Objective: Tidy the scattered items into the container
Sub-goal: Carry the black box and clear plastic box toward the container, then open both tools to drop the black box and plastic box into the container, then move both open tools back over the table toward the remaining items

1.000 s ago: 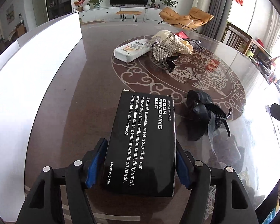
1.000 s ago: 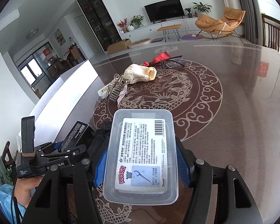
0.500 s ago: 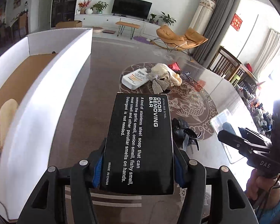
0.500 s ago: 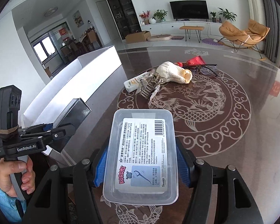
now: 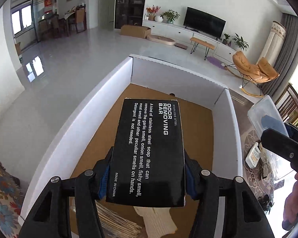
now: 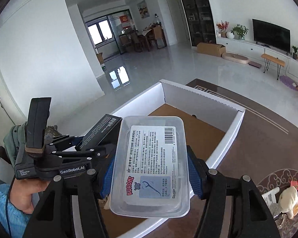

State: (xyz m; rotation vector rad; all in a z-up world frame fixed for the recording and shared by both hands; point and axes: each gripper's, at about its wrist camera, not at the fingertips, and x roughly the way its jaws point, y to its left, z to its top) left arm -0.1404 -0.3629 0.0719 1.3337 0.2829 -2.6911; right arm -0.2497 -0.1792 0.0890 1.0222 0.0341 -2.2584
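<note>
Both grippers loaded, both over the container, so this reads as the drop-off step. Left gripper point(image 5: 147, 170) is clamped on the black box point(image 5: 149, 148), blue pads pressing its two long sides, box held flat above the brown floor of the white cardboard box point(image 5: 233, 119). Right gripper point(image 6: 151, 170) is clamped the same way on a clear plastic floss case point(image 6: 153, 164), label up, hanging over the near right wall of the cardboard box. Already inside, near end: a cream sock point(image 5: 159, 220) and a bundle of sticks point(image 5: 113, 220), partly hidden under the left gripper. Left out on the table point(image 6: 268, 138): white tube point(image 5: 253, 155), another sock point(image 6: 290, 200), some small bits too blurred to name. Next move probably: lower each item toward bare floor, clear of the sock and sticks, then let the fingers part. Right case should move further inward first so it doesn't catch the wall.
</note>
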